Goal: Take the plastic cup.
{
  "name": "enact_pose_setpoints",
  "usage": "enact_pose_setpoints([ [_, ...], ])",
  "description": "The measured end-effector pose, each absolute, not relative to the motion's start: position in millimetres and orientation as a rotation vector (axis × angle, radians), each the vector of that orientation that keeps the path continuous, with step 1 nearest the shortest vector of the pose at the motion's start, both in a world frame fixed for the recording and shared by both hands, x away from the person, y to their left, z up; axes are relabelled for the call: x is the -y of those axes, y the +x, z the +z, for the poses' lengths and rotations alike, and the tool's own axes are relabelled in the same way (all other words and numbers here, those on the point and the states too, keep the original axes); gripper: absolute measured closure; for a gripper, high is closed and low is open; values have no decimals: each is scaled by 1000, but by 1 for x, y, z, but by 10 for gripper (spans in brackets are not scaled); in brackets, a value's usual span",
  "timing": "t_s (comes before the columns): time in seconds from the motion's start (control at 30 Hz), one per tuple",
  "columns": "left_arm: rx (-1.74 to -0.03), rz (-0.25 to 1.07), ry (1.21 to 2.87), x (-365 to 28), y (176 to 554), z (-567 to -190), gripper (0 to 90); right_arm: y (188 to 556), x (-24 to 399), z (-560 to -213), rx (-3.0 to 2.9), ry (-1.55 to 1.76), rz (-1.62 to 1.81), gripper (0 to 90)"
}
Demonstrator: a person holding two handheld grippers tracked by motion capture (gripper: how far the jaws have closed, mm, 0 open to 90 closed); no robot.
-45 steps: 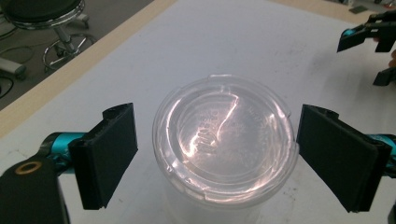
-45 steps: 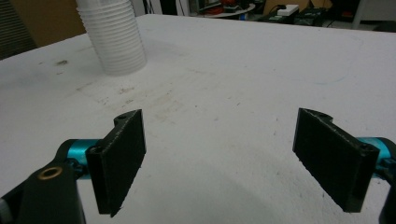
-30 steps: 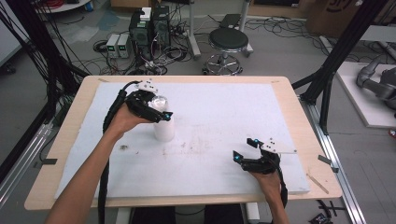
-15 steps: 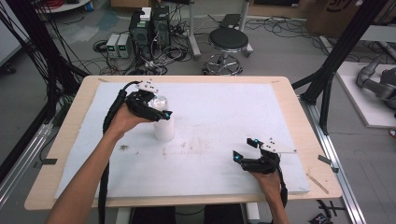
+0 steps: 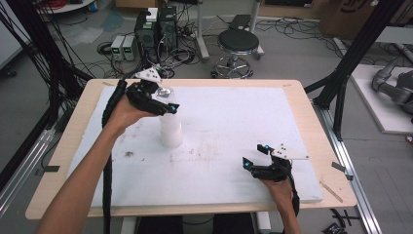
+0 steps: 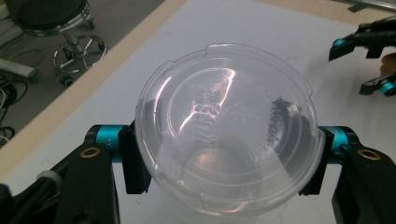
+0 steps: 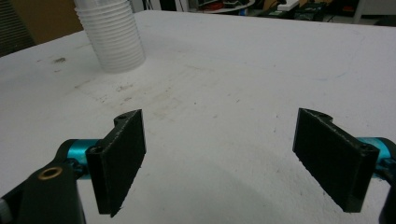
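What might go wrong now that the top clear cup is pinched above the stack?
The left gripper squeezes the thin clear plastic cup by its sides; it may buckle or slip out. The stack of cups sits directly under it, so more than one cup could lift, or the stack tip. The right gripper rests far off, fingers open, steadying nothing.

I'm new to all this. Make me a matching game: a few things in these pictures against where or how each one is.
Things:
1. clear cup
2. cup stack
3. right hand-held gripper
4. stool

States:
A. on the floor beyond the table
B. open, nothing between its jaws
C. clamped in the left hand-held gripper
D. standing on the white mat

Pairs: 1-C, 2-D, 3-B, 4-A
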State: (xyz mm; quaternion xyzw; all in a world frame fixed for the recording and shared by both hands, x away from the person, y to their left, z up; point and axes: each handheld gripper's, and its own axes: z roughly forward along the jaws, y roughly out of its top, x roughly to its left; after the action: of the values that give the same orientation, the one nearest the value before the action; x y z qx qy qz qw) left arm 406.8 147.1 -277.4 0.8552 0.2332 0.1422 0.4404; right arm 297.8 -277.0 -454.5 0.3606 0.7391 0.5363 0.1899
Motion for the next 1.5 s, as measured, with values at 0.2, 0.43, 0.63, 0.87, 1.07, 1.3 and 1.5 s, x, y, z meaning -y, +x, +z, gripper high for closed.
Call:
enact_pose_setpoints([
  [0.2,-561,425,2088,-153,399,-229,366,298,276,-454,-2080,1013,1505,172],
  [0.43,-543,451,2069,-159,391,-209,367,298,276,-454,-2079,1015,1505,172],
  [0.63,-518,408,2018,-167,381,-218,367,298,277,-454,-2076,1010,1507,172],
  [0.87,-424,311,1975,-167,356,-252,367,299,277,-454,-2087,1031,1509,172],
  [1.07,-358,224,1921,-151,336,-285,366,299,277,-454,-2082,1031,1506,172],
  [1.3,-252,149,1859,-126,315,-316,366,299,276,-454,-2083,1034,1501,172],
  [1.5,-222,103,1817,-122,303,-340,362,298,276,-454,-2077,1021,1496,172],
])
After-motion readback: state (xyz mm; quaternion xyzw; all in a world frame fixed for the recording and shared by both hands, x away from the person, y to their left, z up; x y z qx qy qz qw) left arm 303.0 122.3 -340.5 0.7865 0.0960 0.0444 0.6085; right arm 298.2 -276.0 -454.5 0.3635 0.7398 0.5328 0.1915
